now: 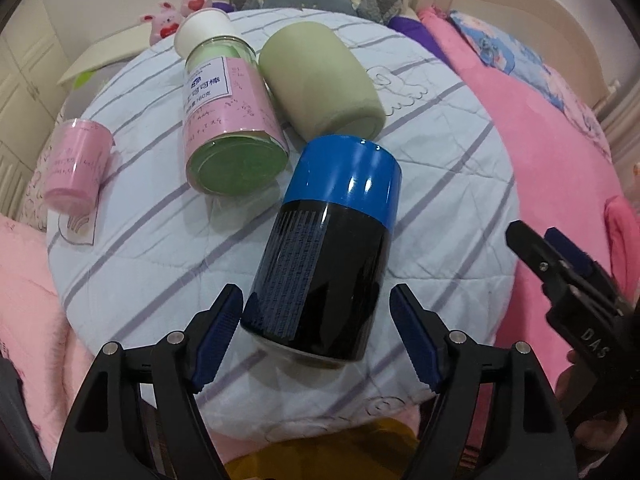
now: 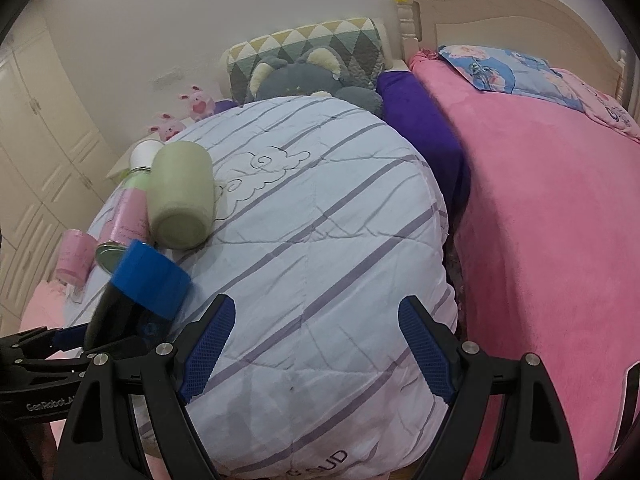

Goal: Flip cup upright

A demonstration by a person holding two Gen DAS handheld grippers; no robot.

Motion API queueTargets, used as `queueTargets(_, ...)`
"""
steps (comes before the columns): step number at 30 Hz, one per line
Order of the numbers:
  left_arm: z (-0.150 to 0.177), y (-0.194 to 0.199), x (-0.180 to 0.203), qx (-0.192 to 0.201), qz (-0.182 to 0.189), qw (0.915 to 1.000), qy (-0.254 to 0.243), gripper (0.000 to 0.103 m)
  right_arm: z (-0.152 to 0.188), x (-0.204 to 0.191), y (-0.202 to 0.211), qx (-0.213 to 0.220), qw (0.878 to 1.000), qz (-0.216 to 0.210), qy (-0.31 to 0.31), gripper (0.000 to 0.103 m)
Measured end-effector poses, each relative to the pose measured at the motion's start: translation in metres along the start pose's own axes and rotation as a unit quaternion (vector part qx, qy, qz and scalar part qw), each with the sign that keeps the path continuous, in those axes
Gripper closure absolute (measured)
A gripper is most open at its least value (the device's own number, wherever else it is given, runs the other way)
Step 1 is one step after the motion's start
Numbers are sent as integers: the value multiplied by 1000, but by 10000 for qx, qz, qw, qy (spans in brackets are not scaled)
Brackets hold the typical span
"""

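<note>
A black cup with a blue cap end [image 1: 326,256] lies on its side on the striped quilt [image 1: 440,168]. My left gripper [image 1: 316,312] is open, its fingers either side of the cup's black end, not closed on it. The cup also shows at the left of the right wrist view [image 2: 136,292], with the left gripper around it. My right gripper [image 2: 316,344] is open and empty over the quilt [image 2: 320,240], to the right of the cup. It appears at the right edge of the left wrist view [image 1: 560,268].
A sage green cup [image 1: 320,84] lies on its side beyond the black cup. A clear jar with a pink label [image 1: 228,120] and a small pink jar [image 1: 76,166] lie to the left. Pink blanket [image 2: 540,220], plush toys and pillows surround the quilt.
</note>
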State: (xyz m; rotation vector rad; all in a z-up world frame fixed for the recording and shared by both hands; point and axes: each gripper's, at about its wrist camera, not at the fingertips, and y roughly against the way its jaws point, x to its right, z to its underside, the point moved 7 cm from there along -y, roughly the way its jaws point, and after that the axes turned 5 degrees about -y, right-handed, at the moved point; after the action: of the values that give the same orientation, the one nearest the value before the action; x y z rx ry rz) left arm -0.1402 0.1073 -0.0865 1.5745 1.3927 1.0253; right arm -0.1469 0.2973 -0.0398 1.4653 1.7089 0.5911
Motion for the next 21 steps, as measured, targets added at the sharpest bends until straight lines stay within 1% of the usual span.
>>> queueTargets(4, 4, 5, 7, 68, 87, 9999, -25, 25, 2, -4, 8, 79, 10000, -13, 31, 18)
queueTargets(8, 8, 4, 8, 125, -23, 9998, -165, 24, 6, -5, 14, 145, 9999, 60, -5, 18)
queueTargets(11, 10, 5, 6, 199, -97, 9992, -335, 17, 8, -5, 18, 152, 9997, 110, -133, 18)
queueTargets(17, 9, 25, 7, 614, 20, 9951, -779, 13, 11, -17, 30, 264, 9991, 85, -323, 18)
queueTargets(21, 6, 38, 0, 869, 100, 9910, -1017, 12, 10, -31, 37, 405, 9985, 241, -278, 18)
